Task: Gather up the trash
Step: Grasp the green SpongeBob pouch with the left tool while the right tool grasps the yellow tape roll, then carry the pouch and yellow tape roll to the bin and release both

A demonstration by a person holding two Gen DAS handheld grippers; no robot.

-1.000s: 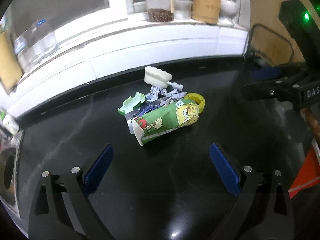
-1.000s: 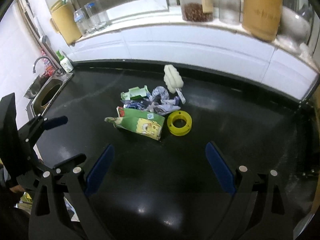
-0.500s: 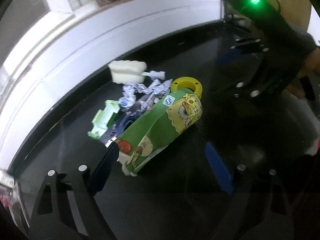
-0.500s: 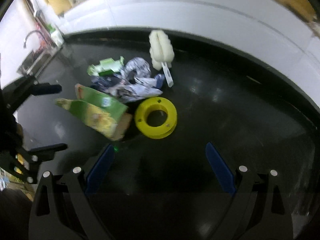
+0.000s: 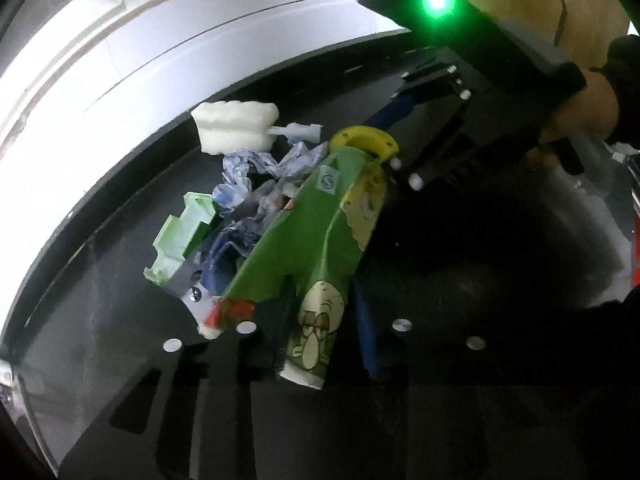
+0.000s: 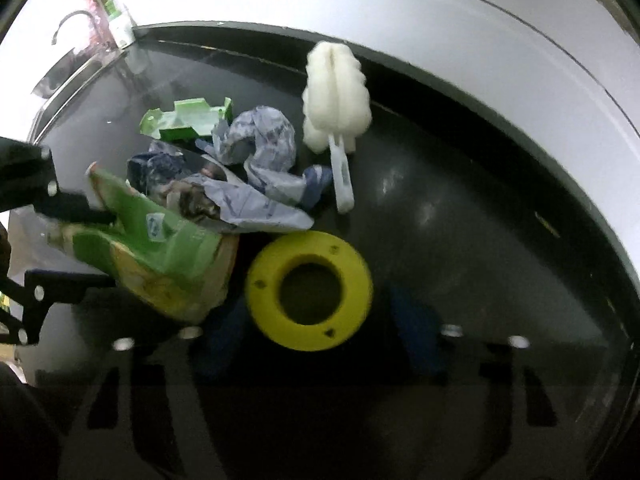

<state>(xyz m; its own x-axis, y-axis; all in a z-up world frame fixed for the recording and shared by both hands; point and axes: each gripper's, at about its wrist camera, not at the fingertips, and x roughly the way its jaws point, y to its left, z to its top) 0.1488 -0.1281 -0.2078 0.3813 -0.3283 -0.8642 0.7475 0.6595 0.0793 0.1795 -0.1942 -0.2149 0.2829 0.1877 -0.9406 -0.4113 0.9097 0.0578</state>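
Observation:
A heap of trash lies on the black counter [image 6: 480, 220]. My left gripper [image 5: 320, 312] points steeply down and its jaws are closing. The pads pinch a creased green cartoon carton [image 5: 320, 240]; the right wrist view shows the same grip [image 6: 80, 244] on the carton [image 6: 160, 256]. My right gripper [image 6: 318, 300] straddles a yellow plastic ring [image 6: 308, 344], its jaws closing. A gap still shows by the right pad. From the left wrist, the ring [image 5: 366, 140] sits between the right gripper's [image 5: 384, 140] fingers.
Behind the carton lie a crumpled blue-white wrapper [image 6: 260, 148], a pale green plastic piece [image 6: 184, 122] and a white sponge brush [image 6: 334, 96]. A white tiled wall [image 6: 440, 20] bounds the counter at the back. A sink [image 6: 68, 68] is far left.
Both grippers dropped onto the pile. The left jaws narrowed from wide open onto the carton, crumpling it. The right jaws narrowed around the yellow ring.

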